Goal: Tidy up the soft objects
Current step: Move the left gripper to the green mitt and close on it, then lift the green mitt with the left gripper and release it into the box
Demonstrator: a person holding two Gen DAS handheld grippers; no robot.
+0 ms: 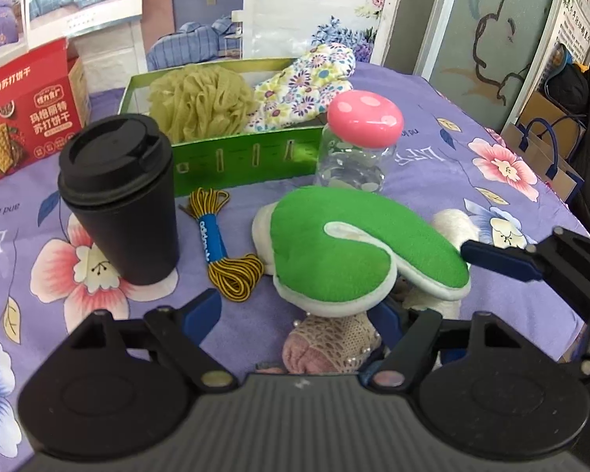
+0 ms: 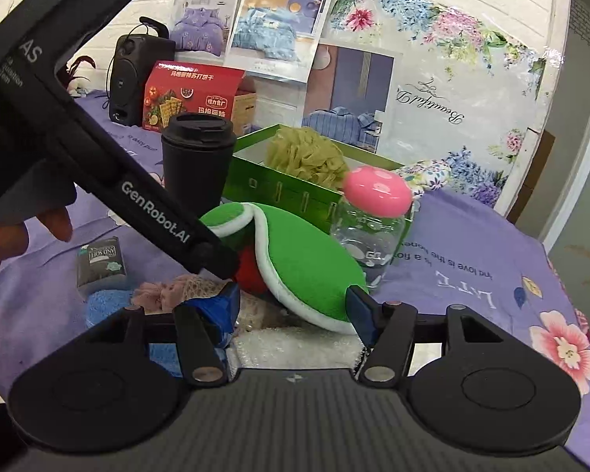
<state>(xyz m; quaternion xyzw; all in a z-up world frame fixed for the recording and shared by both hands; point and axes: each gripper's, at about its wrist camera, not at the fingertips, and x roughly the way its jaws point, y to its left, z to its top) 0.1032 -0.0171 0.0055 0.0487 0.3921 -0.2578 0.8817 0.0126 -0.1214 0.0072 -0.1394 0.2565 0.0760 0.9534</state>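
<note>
A green plush mitt with white trim [image 1: 358, 251] lies on the purple floral cloth in front of a green box [image 1: 247, 153]. The box holds a yellow-green mesh pouf [image 1: 198, 100] and a floral oven mitt [image 1: 306, 86]. My left gripper [image 1: 295, 314] is open, its fingers either side of a pink lace-trimmed sock [image 1: 326, 342] just below the green mitt. My right gripper [image 2: 295, 310] is open around the green mitt's [image 2: 306, 263] near edge, above a white towel [image 2: 295, 346]. Its blue finger [image 1: 499, 261] shows in the left wrist view.
A black lidded cup [image 1: 126, 196], a bundle of yellow-black laces [image 1: 224, 244] and a clear jar with a pink mushroom lid [image 1: 358, 137] stand near the box. A red cracker carton [image 1: 23, 118] is at back left. A black speaker [image 2: 137, 78], a tissue pack [image 2: 100, 261] and a blue cloth [image 2: 106, 306] show too.
</note>
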